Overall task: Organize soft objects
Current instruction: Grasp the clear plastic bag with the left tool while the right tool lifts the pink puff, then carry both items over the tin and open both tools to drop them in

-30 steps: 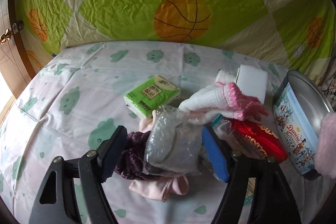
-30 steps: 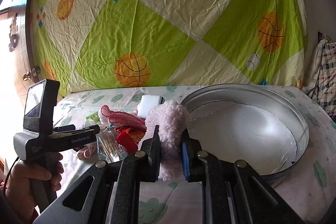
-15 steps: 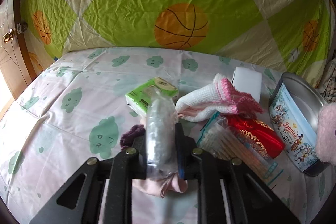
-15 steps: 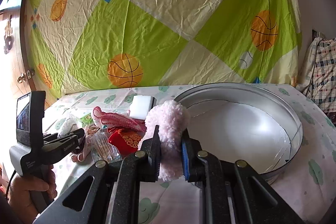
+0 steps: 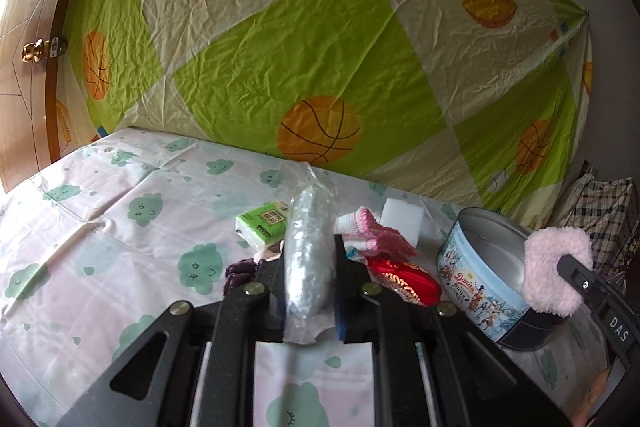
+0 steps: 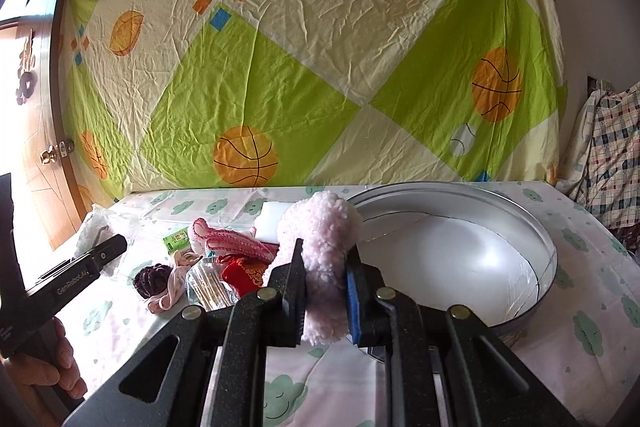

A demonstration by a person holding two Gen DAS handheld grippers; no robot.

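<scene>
My left gripper (image 5: 310, 251) is shut on a clear plastic bag with grey contents (image 5: 310, 227), held upright above the bed's pile. The right wrist view shows that gripper (image 6: 106, 247) at the left with the bag (image 6: 94, 225) in its jaws. My right gripper (image 6: 324, 267) is shut on a pink fluffy piece (image 6: 320, 227), just left of the round metal tin (image 6: 540, 239). From the left wrist view the fluffy piece (image 5: 554, 267) hangs at the rim of the tin (image 5: 472, 275).
A pile lies left of the tin: green tissue pack (image 5: 262, 223), pink-and-white glove (image 5: 372, 231), white block (image 5: 402, 219), red pouch (image 5: 400, 279), purple scrunchie (image 5: 240, 269), bag of cotton swabs (image 6: 208, 287). A patterned sheet hangs behind; a wooden door stands left.
The left gripper went from open around the plastic bag to shut on it, then lifted it off the pile and tipped upward. The right gripper kept its hold and drifted slightly.
</scene>
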